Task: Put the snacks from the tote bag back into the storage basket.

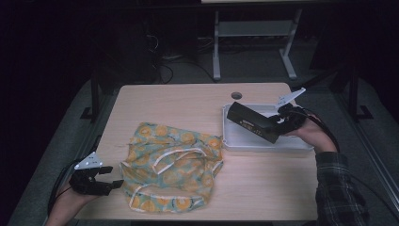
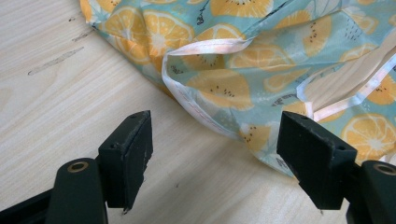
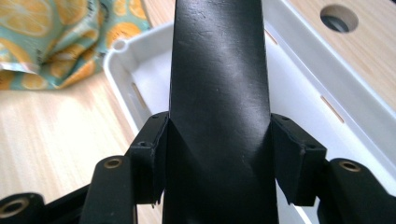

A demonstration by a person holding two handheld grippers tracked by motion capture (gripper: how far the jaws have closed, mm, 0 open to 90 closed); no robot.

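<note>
The right gripper [image 1: 281, 123] has its jaws closed partway on a long black box [image 1: 251, 122], gripped at one end, so that the box reaches out over the white tray [image 1: 263, 143] toward the fruit-print bag [image 1: 171, 165], clear of the tray floor as far as the high view tells; the box looks rigid and smooth-skinned, likely of some weight, and held by its end it will tend to droop or twist in the pads, so a hold nearer its middle would be steadier; its matt face [image 3: 219, 93] gives the pads [image 3: 299, 161] fair purchase, though a slightly creased skin hints at thin card that could dent under a hard squeeze; the left gripper [image 1: 106, 181] rests wide open on the table [image 1: 263, 188] just beside the near left corner of the bag, holding nothing; the bag is thin, soft and crinkly, best taken by its pale-trimmed edge [image 2: 196, 46] or a handle loop; the high view gives the whole layout, bag left of the tray and the box's label facing up; the right gripper view adds how both pads press the box's sides and the tray's rounded corner below; the left gripper view shows the bag's printed orange slices and hem lying between the spread jaws but untouched.
</note>
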